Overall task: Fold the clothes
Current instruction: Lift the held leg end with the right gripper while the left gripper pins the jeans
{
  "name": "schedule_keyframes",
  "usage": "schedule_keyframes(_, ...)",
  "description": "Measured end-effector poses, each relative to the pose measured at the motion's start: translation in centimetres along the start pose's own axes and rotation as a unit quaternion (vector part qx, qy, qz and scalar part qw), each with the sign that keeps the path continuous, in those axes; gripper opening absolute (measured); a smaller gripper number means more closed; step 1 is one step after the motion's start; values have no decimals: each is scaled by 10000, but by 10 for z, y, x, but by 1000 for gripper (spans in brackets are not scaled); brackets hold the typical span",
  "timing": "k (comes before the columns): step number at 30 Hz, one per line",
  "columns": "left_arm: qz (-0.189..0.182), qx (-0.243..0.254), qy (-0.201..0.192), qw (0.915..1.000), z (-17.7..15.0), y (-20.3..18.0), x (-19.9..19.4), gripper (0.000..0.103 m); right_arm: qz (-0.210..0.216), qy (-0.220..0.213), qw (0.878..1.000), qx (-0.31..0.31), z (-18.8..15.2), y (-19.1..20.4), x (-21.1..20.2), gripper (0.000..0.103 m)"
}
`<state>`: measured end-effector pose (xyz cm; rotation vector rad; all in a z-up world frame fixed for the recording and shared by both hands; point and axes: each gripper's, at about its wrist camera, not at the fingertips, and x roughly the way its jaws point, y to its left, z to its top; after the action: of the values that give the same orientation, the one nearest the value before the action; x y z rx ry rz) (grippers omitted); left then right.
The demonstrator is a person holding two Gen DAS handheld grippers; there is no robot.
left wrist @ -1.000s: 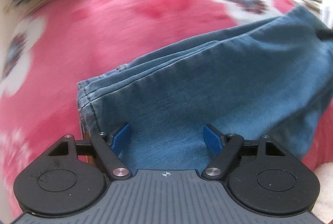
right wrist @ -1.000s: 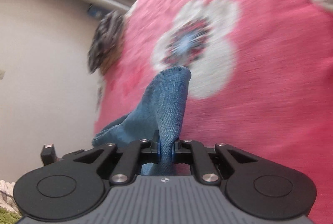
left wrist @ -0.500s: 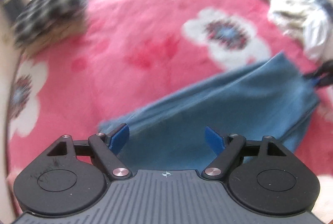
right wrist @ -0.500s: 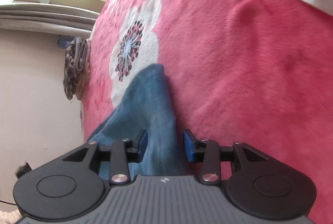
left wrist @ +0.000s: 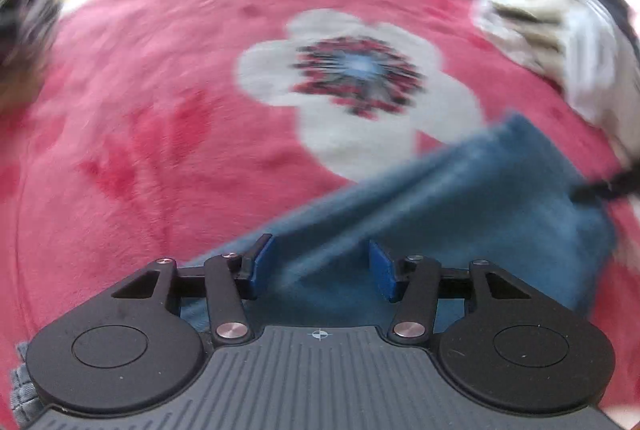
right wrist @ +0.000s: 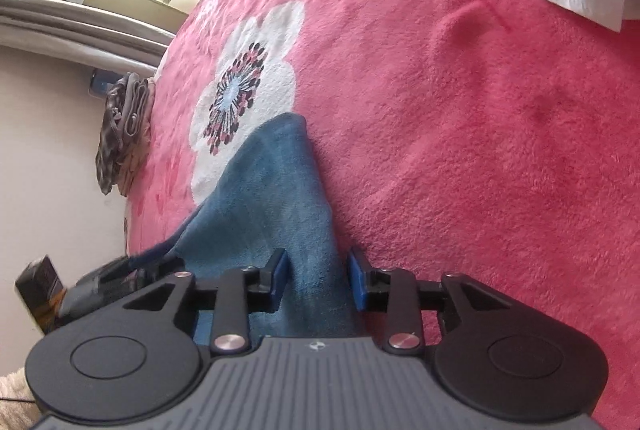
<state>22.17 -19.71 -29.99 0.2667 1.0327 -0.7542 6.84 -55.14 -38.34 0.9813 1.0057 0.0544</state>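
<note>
- The jeans (left wrist: pixel 460 214) lie folded on the pink flowered blanket (left wrist: pixel 160 134), the denim spread flat with one end pointing toward the big white flower (right wrist: pixel 248 86). I read this as the fold just laid down, so the cloth rests on the bed rather than hanging from me.
- My left gripper (left wrist: pixel 320 266) sits low over the near edge of the jeans. Its fingers have just been closing, yet they stand apart with a clear gap; a ridge of denim lies between them and I see neither pad pressing on it. I judge I am lining up a fresh grip on that edge.
- My right gripper (right wrist: pixel 316 280) is over the narrow end of the jeans. Its fingers have just been closing a little and stand partly apart; the strip of denim runs between them and very close to both pads. The cloth lies slack on the blanket, so I take it as let go, not pinched.
- A pale heap of other laundry (left wrist: pixel 552 30) waits at the far side of the bed, and a patterned folded bundle (right wrist: pixel 124 134) sits at the bed's edge by the wall, probably the finished stack.
- The left view is blurred, so the exact fold edges there are hard to tell.
</note>
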Motion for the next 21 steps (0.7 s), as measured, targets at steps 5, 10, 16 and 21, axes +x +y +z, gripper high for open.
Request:
schedule_keyframes(5, 67, 371, -255, 9990, -1, -10, -23, 55, -17, -73, 10000, 40, -3, 2, -1, 35)
schedule_keyframes(10, 731, 1315, -76, 9886, -15, -30, -2, 58, -135, -110, 9998, 70, -5, 3, 1, 35)
schedule_keyframes(16, 941, 1170, -663, 9864, -24, -31, -46, 61, -269, -60, 9996, 28, -3, 7, 2, 35)
schedule_keyframes(21, 608, 1528, -298, 9859, -62, -52, -60, 68, -275, -131, 9991, 298, -6, 5, 2, 36)
